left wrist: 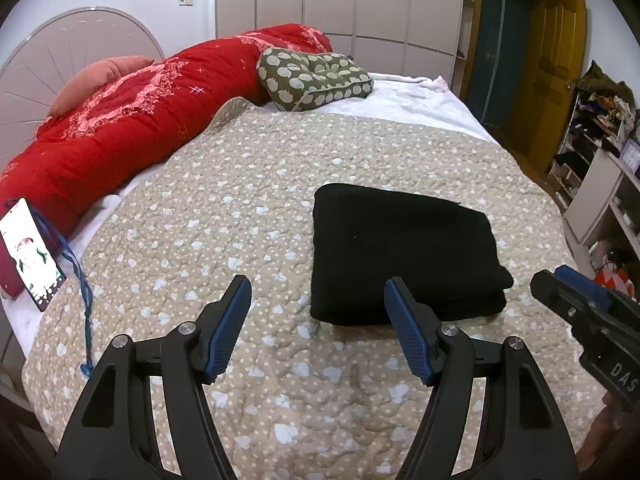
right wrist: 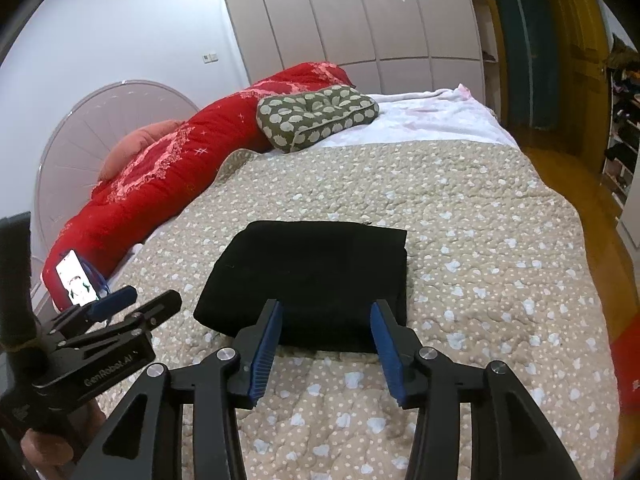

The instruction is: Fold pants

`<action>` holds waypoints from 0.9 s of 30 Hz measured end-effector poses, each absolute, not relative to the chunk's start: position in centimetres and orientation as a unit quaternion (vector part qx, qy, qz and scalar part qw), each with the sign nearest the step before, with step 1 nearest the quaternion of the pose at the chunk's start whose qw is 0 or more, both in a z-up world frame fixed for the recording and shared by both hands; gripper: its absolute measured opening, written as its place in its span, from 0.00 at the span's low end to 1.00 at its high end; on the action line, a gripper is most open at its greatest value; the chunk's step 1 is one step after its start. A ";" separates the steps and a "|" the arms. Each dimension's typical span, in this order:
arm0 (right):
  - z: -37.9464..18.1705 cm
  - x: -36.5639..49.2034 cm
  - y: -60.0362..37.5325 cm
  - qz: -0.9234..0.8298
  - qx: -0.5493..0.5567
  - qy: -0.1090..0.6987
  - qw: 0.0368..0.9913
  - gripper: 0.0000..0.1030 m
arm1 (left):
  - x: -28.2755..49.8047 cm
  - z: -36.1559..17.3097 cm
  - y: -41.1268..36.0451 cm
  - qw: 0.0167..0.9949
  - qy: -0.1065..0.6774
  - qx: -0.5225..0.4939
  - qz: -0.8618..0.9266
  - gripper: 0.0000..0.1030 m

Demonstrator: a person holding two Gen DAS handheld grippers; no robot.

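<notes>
At the far left a phone (left wrist: 31,254) with a lit screen lies against the red quilt (left wrist: 120,128). My left gripper (left wrist: 318,290) hangs above the beige bedspread (left wrist: 240,184), fingers spread wide, holding nothing. The black pants (left wrist: 404,252) lie folded in a thick rectangle on the bedspread. My right gripper (right wrist: 326,312) is also released, just before their near edge.
</notes>
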State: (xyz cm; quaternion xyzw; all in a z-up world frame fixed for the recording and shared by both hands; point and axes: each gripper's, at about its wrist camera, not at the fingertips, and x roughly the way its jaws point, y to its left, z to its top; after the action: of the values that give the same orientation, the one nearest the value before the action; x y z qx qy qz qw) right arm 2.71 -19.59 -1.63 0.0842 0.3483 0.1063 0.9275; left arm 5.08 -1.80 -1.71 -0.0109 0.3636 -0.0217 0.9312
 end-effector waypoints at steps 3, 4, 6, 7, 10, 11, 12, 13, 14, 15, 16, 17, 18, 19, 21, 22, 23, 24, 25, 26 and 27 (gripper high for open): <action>-1.6 2.3 -19.8 0.104 0.085 0.346 0.929 0.44 | 4.9 -1.5 -2.0 0.932 0.362 -0.007 -0.023 0.67; -1.6 2.1 -19.9 0.102 0.085 0.346 0.929 0.44 | 4.8 -1.4 -2.0 0.933 0.359 -0.005 -0.023 0.67; -1.6 2.0 -20.1 0.100 0.084 0.346 0.929 0.44 | 4.6 -1.1 -2.2 0.935 0.355 -0.003 -0.022 0.67; -1.6 2.0 -20.1 0.099 0.083 0.347 0.929 0.44 | 4.5 -1.0 -2.2 0.935 0.354 -0.003 -0.022 0.67; -1.6 2.0 -20.4 0.098 0.086 0.348 0.928 0.44 | 4.3 -0.7 -2.2 0.937 0.348 -0.005 -0.022 0.67; -1.6 1.9 -20.6 0.098 0.089 0.347 0.929 0.44 | 4.2 -0.6 -2.2 0.938 0.346 -0.005 -0.022 0.67; -1.7 1.9 -20.7 0.098 0.092 0.346 0.929 0.45 | 4.1 -0.5 -2.3 0.938 0.345 -0.004 -0.022 0.67; -1.7 1.9 -20.7 0.098 0.093 0.346 0.928 0.45 | 4.1 -0.5 -2.3 0.939 0.343 -0.004 -0.023 0.67; -1.7 1.9 -20.7 0.098 0.093 0.347 0.928 0.45 | 4.1 -0.4 -2.3 0.939 0.342 -0.004 -0.023 0.67; -1.8 1.9 -20.8 0.097 0.092 0.348 0.928 0.45 | 4.0 -0.4 -2.4 0.940 0.341 -0.004 -0.023 0.67; -1.8 1.9 -20.8 0.096 0.092 0.348 0.928 0.45 | 3.9 -0.4 -2.5 0.940 0.340 -0.003 -0.023 0.67; -1.8 1.8 -20.9 0.095 0.094 0.348 0.928 0.45 | 3.9 -0.3 -2.6 0.940 0.339 -0.002 -0.023 0.67; -1.8 1.7 -21.0 0.096 0.096 0.348 0.927 0.45 | 3.8 -0.3 -2.6 0.941 0.339 -0.001 -0.024 0.67; -1.9 1.7 -21.0 0.097 0.098 0.348 0.927 0.45 | 3.8 -0.3 -2.7 0.941 0.338 0.001 -0.024 0.67; -1.9 1.7 -21.1 0.096 0.099 0.349 0.927 0.45 | 3.8 -0.3 -2.9 0.941 0.339 0.004 -0.026 0.67; -1.9 1.7 -21.1 0.096 0.098 0.350 0.927 0.45 | 3.8 -0.3 -3.0 0.940 0.339 0.006 -0.027 0.67; -1.9 1.7 -21.1 0.096 0.096 0.351 0.927 0.45 | 3.8 -0.3 -3.0 0.941 0.338 0.007 -0.028 0.67; -1.9 1.7 -21.0 0.096 0.094 0.351 0.927 0.45 | 3.8 -0.3 -3.0 0.941 0.338 0.007 -0.027 0.67; -1.9 1.7 -20.9 0.096 0.093 0.350 0.927 0.45 | 3.8 -0.4 -3.1 0.940 0.340 0.006 -0.027 0.67; -1.9 1.7 -20.9 0.097 0.094 0.349 0.927 0.45 | 3.8 -0.4 -3.1 0.939 0.342 0.005 -0.029 0.67; -1.9 1.8 -20.9 0.098 0.095 0.350 0.927 0.45 | 3.9 -0.4 -3.1 0.939 0.343 0.004 -0.031 0.67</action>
State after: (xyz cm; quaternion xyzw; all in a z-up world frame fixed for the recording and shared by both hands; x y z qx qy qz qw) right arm 1.76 -20.92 -1.86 0.0945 0.3496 0.0984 0.9269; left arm 3.87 -3.10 -0.41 0.0039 0.3433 -0.0306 0.9387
